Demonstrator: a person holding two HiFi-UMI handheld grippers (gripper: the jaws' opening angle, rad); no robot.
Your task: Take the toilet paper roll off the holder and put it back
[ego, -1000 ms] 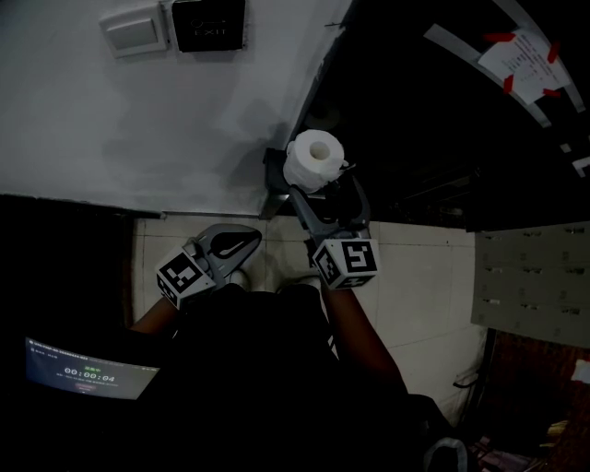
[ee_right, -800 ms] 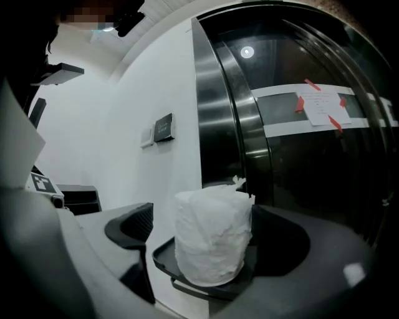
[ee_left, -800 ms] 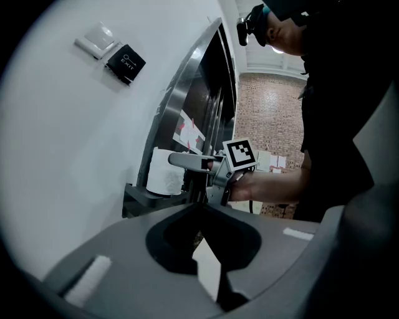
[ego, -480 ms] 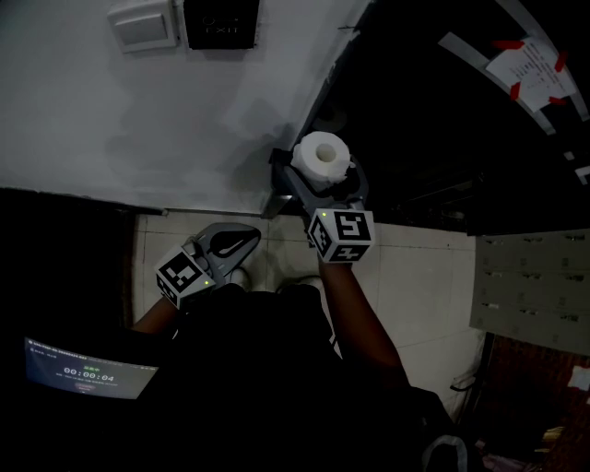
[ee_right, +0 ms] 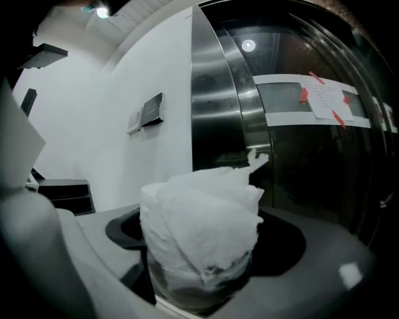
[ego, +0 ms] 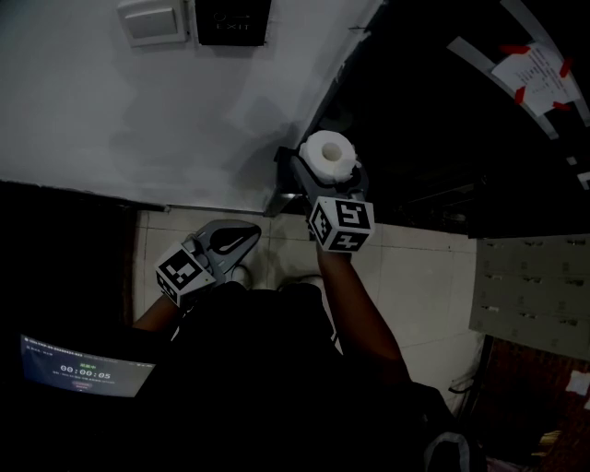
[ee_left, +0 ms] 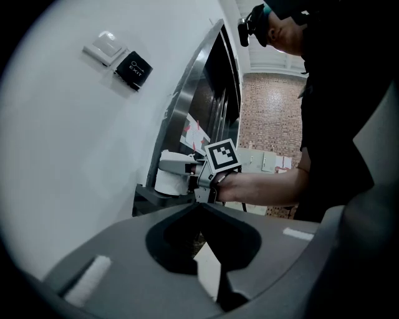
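Observation:
The white toilet paper roll (ego: 329,157) stands upright at the dark holder (ego: 279,180) where the white wall meets the steel door frame. My right gripper (ego: 329,171) reaches forward with a jaw on each side of the roll. In the right gripper view the roll (ee_right: 199,237) fills the space between the jaws, with dark gaps at its sides; the jaws are closing. In the left gripper view the roll (ee_left: 169,180) shows with the right gripper (ee_left: 187,177) around it. My left gripper (ego: 241,240) hangs low over the floor, shut and empty, away from the roll.
A white switch (ego: 152,18) and a black exit plate (ego: 232,18) are on the wall above. A dark glass door with a taped paper notice (ego: 530,64) lies to the right. A lit screen (ego: 83,369) sits low left. Pale floor tiles (ego: 415,277) lie below.
My right gripper has moved forward and up, bringing its jaws around the roll, which stays at the holder. The left gripper has hardly moved.

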